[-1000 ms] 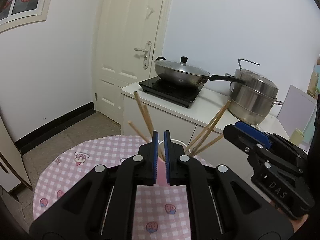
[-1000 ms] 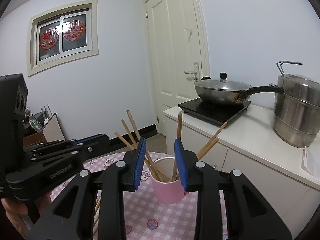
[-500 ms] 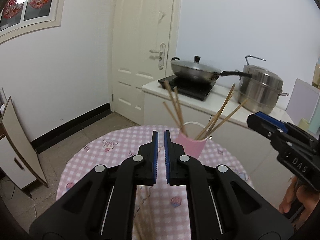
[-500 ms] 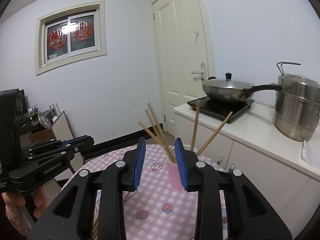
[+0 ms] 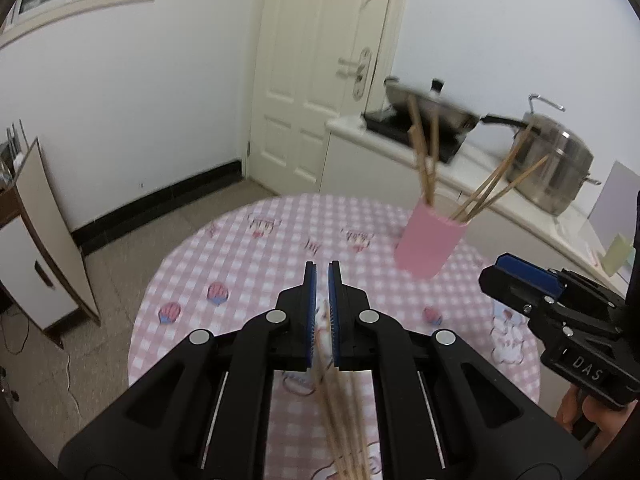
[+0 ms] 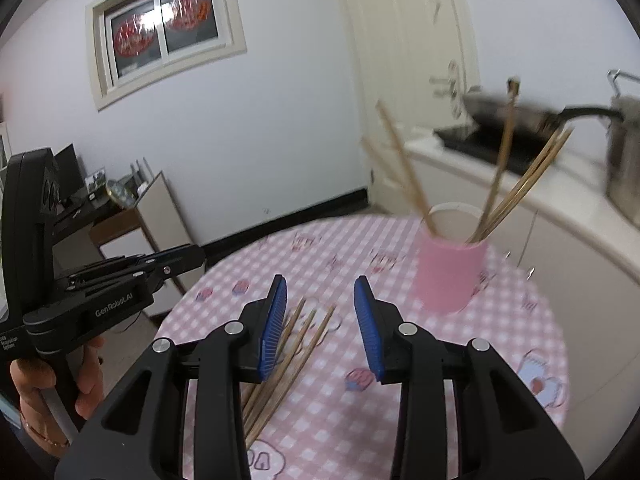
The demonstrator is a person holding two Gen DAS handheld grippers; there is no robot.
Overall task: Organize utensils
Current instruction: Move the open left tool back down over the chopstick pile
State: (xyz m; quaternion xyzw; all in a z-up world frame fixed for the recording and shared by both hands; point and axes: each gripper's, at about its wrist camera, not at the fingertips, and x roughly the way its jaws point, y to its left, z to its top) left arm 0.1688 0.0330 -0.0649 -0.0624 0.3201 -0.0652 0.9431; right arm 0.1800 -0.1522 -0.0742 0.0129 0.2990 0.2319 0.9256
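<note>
Pink gingham cloth covers the round bench (image 6: 460,380). A pink cup (image 6: 450,266) stands upright near the far right edge of the bench, with several wooden chopsticks (image 6: 516,188) leaning out of it in different directions. A loose bundle of chopsticks (image 6: 280,364) lies flat near the front edge of the bench. The left gripper (image 5: 322,312) hangs above that bundle with its blue pads almost together and nothing visibly pinched between them. The right gripper (image 6: 320,320) has just been opening; its jaws stand partly apart with nothing between them, the bundle's far ends lying on the cloth below the left pad. A hand (image 6: 60,392) holds the left gripper's handle
</note>
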